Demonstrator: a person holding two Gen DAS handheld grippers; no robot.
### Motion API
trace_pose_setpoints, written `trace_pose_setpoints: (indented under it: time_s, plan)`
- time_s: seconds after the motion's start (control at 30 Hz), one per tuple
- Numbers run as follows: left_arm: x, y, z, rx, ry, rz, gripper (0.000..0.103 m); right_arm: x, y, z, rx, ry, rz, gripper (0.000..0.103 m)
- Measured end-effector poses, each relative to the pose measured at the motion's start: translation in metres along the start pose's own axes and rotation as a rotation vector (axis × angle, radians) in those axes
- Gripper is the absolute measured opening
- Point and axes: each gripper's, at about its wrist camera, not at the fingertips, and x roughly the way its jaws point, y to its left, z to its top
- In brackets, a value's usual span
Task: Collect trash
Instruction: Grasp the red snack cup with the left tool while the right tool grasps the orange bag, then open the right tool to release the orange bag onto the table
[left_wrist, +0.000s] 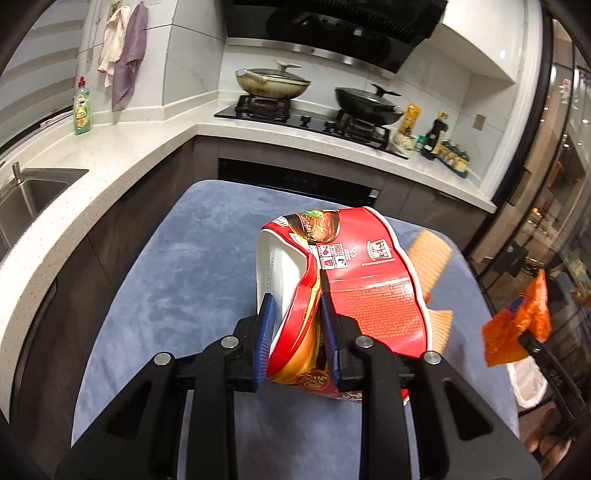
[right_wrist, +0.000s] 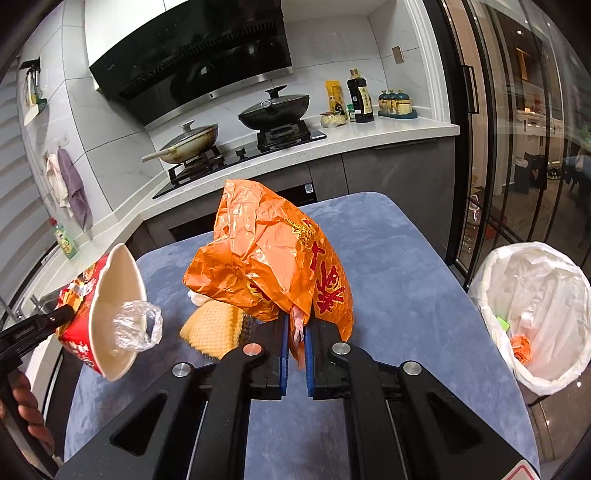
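Observation:
My left gripper (left_wrist: 295, 314) is shut on the crushed wall of a red instant noodle cup (left_wrist: 354, 280), lifted above the blue cloth-covered table (left_wrist: 177, 280). From the right wrist view the noodle cup (right_wrist: 107, 314) hangs at the left, white inside, with a scrap of clear plastic film (right_wrist: 138, 325) at its mouth. My right gripper (right_wrist: 295, 332) is shut on a crumpled orange plastic bag (right_wrist: 269, 258), also held above the table. A yellow waffle-textured cloth (right_wrist: 214, 326) lies on the table beneath the bag; the waffle cloth (left_wrist: 430, 258) peeks out behind the cup.
A bin lined with a white bag (right_wrist: 535, 314), holding some scraps, stands right of the table. A white countertop (left_wrist: 122, 155) with sink (left_wrist: 33, 195), stove and pans (left_wrist: 273, 83) wraps behind. Glass doors (right_wrist: 517, 129) close off the right side.

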Motion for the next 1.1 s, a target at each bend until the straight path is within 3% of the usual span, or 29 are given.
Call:
trace_pose_setpoints:
  time_s: [0.1, 0.2, 0.27, 0.37, 0.47, 0.6, 0.77, 0.87, 1.1]
  plan:
    - [-0.008, -0.009, -0.01, 0.024, 0.007, -0.021, 0.024, -0.004, 0.003, -0.006, -0.022, 0.012, -0.009, 0.007]
    - [-0.01, -0.023, -0.022, 0.057, 0.028, -0.04, 0.024, 0.003, 0.002, -0.019, -0.072, 0.039, -0.102, 0.007]
    - [-0.009, -0.03, -0.03, 0.069, 0.043, -0.052, 0.024, 0.01, -0.004, -0.029, -0.072, 0.079, -0.118, 0.007]
    - [-0.007, -0.039, -0.041, 0.087, 0.064, -0.068, 0.024, 0.018, -0.013, -0.043, -0.041, 0.148, -0.082, 0.013]
    - [-0.004, -0.045, -0.049, 0.093, 0.082, -0.076, 0.024, 0.011, -0.012, -0.051, -0.035, 0.14, -0.061, 0.029]
    - [0.0, -0.049, -0.053, 0.092, 0.094, -0.079, 0.024, 0.002, -0.007, -0.053, -0.04, 0.134, 0.002, 0.039]
    - [-0.003, -0.05, -0.053, 0.089, 0.091, -0.074, 0.024, -0.007, 0.008, -0.059, -0.033, 0.147, 0.092, 0.039]
    - [-0.004, -0.047, -0.052, 0.075, 0.091, -0.078, 0.024, -0.013, 0.015, -0.054, -0.048, 0.119, 0.085, 0.039]
    - [-0.016, -0.044, -0.048, 0.067, 0.07, -0.084, 0.024, -0.019, 0.038, -0.056, -0.095, 0.144, 0.175, 0.039]
